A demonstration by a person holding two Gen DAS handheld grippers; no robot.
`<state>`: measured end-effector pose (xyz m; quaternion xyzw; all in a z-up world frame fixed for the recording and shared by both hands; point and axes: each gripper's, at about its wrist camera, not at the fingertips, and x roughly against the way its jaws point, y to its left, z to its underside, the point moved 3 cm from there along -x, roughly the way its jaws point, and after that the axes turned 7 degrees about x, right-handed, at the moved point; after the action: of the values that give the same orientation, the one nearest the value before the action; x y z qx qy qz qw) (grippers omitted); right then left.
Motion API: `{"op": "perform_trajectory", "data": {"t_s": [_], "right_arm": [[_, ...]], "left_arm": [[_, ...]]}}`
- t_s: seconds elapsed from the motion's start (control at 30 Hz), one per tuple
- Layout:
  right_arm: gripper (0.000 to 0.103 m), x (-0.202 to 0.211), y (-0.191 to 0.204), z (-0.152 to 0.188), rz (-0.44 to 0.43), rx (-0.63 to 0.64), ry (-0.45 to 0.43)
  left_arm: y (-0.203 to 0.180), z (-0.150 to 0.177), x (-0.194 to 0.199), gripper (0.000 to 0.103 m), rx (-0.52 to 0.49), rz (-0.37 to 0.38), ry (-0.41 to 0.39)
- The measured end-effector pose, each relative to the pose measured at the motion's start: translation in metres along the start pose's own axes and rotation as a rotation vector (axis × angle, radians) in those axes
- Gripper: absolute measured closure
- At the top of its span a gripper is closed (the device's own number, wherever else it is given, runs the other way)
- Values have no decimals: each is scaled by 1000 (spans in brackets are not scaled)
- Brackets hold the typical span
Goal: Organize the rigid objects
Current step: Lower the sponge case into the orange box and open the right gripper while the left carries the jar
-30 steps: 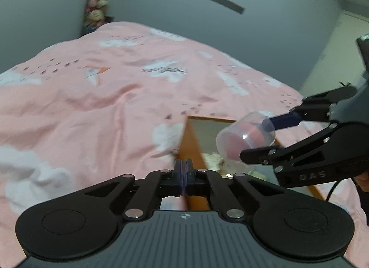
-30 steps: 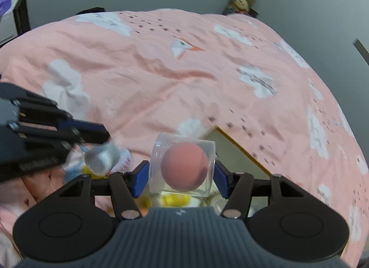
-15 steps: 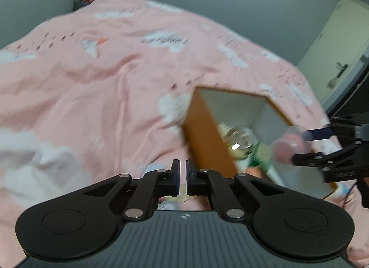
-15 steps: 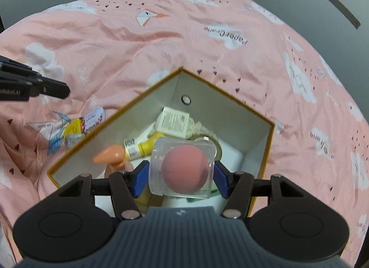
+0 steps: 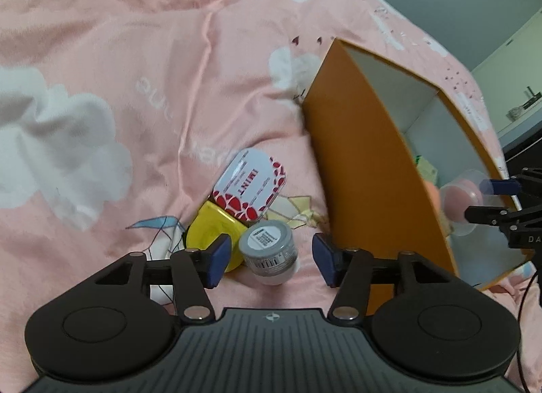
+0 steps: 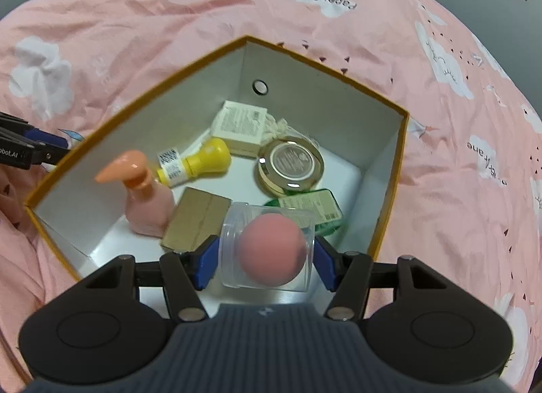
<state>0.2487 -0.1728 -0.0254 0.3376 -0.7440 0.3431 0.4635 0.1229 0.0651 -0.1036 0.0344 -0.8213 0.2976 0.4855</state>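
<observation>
My left gripper point(image 5: 271, 259) hangs low over the pink bedspread, its jaws opening. A small grey jar point(image 5: 269, 250) with a white label lies between the pads, which do not press on it. Behind the jar lie a red-and-white mint tin point(image 5: 250, 186) and a yellow round case point(image 5: 210, 227). My right gripper point(image 6: 266, 262) is shut on a clear container point(image 6: 271, 247) with a pink sponge inside, held above the near part of an open orange box point(image 6: 403, 115). The same box point(image 5: 366, 169) stands just right of the left gripper.
Inside the box lie a pink pump bottle point(image 6: 145, 196), a yellow bottle point(image 6: 200, 162), a gold compact point(image 6: 291, 162), a white carton point(image 6: 240, 122), a brown carton point(image 6: 196, 220) and a green tin point(image 6: 311, 206). Wrinkled bedspread point(image 5: 118, 88) surrounds it.
The left gripper has tipped down and sunk to the items beside the box, and its jaws went from shut to apart. The right gripper carried the clear container over the box and lower.
</observation>
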Motion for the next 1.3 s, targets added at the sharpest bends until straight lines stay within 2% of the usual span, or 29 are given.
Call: {"op": "perform_trajectory", "data": {"t_s": [0.2, 0.4, 0.5, 0.6, 0.67, 0.83, 0.9, 1.03, 1.2, 1.3], "right_arm": [[44, -16, 0, 0, -23, 22, 28], [44, -23, 3, 4, -19, 49, 51], [41, -22, 4, 4, -16, 49, 43], [35, -20, 4, 6, -3, 52, 33], [34, -18, 4, 7, -1, 46, 25], [24, -9, 6, 10, 24, 35, -19], [23, -4, 7, 11, 32, 21, -41], [23, 6, 8, 13, 42, 5, -79], [23, 20, 7, 15, 38, -29, -123], [23, 29, 6, 16, 38, -57, -151]], "left_arm": [[1, 5, -12, 38, 15, -39, 28], [2, 5, -21, 40, 24, -44, 41], [2, 5, -26, 43, 28, -47, 46], [1, 4, -28, 52, 24, -32, 44], [0, 5, -29, 54, 18, -29, 37], [-1, 7, -24, 55, -16, -38, 3], [-4, 7, -18, 55, -41, -51, -17], [-14, 3, 7, 55, -52, -22, -75], [-47, 1, 51, 55, -112, 59, -188], [-75, 2, 74, 55, -183, 118, -241]]}}
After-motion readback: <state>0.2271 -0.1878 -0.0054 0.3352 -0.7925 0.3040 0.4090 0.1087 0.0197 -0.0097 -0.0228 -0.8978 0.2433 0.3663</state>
